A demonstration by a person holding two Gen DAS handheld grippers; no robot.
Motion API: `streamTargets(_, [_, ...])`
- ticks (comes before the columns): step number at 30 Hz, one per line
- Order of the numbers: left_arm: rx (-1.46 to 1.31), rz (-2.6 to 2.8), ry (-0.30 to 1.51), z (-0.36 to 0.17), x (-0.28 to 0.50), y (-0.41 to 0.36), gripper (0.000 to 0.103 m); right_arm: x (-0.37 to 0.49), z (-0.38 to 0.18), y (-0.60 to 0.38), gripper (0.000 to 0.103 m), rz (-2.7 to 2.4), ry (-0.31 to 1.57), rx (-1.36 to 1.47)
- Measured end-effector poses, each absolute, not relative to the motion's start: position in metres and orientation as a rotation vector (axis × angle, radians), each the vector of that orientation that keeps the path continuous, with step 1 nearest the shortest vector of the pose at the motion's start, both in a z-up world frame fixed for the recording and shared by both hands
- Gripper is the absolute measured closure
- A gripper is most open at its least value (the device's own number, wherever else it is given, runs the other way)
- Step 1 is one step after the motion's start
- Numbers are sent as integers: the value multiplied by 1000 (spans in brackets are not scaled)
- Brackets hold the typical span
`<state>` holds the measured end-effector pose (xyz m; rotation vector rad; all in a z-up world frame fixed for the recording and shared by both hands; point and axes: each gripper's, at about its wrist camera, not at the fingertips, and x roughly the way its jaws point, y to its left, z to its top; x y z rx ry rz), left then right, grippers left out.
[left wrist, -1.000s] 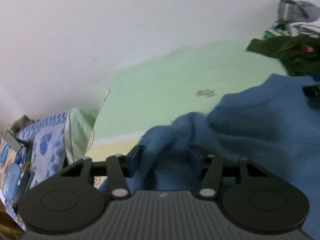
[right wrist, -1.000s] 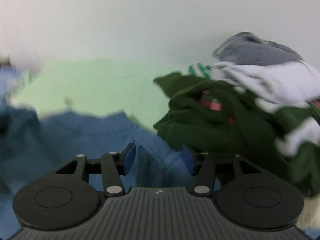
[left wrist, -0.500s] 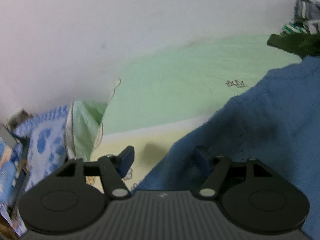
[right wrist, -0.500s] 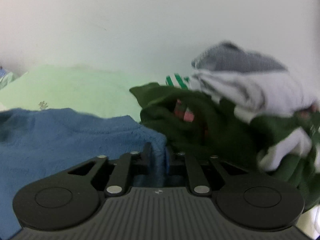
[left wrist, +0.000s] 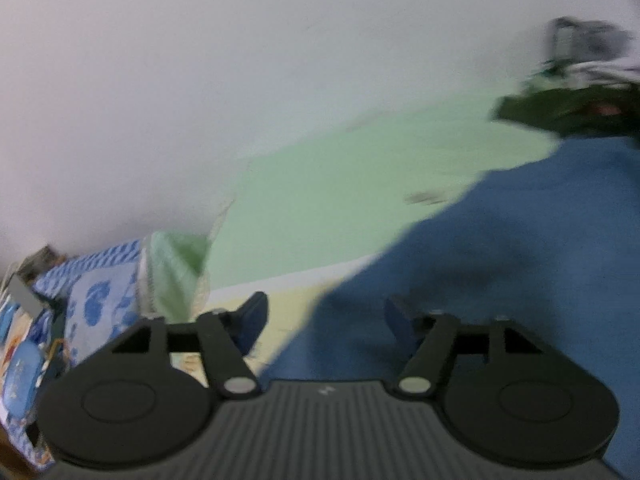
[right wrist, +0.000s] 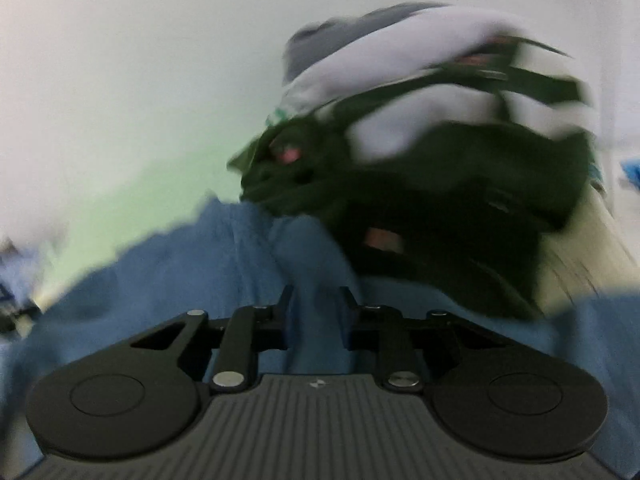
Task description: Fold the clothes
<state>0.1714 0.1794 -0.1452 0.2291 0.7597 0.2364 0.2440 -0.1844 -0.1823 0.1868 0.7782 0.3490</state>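
Clothes are lying loose on a pale green sheet [left wrist: 360, 184], with no basket or box holding any of them. A blue fleece garment [left wrist: 500, 264] is spreading across the right side of the left wrist view, its edge running between the left gripper [left wrist: 326, 314] fingers. Those jaws are standing wide and opening further; the right finger is sitting over the fleece, the left over bare yellowish bedding, and neither pad is pressing cloth. The tool is pointing downward at a slant.

The right gripper [right wrist: 318, 304] is pinching a raised fold of the same blue fleece garment [right wrist: 200, 264] between narrow jaws, which are easing apart slightly while the cloth is filling the gap. Its view is tilting, rolled to one side, and badly blurred.

Only the right view is showing the heap closely: a dark green garment [right wrist: 440, 208] under white and grey pieces [right wrist: 380, 56]. Only the left view is showing a blue patterned pillow [left wrist: 96, 300] at the far left.
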Motion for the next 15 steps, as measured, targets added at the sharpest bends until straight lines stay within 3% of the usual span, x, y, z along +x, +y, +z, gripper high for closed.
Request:
streamTargets(3, [238, 159, 778, -157, 152, 144, 30, 215, -190, -228, 74, 270, 779, 218])
streamTargets(4, [244, 140, 791, -163, 147, 132, 33, 209, -195, -244, 86, 238, 791, 225])
streamTargets(8, [228, 118, 851, -179, 143, 108, 38, 192, -193, -310, 102, 62, 788, 271])
streamTargets(10, [226, 101, 858, -182, 139, 96, 38, 184, -188, -335, 88, -7, 777, 283])
streamTargets(13, [238, 88, 854, -183, 131, 74, 39, 170, -181, -366, 88, -83, 759, 294])
streamTargets(15, [226, 69, 859, -185, 128, 61, 39, 160, -177, -387, 80, -135, 749, 310])
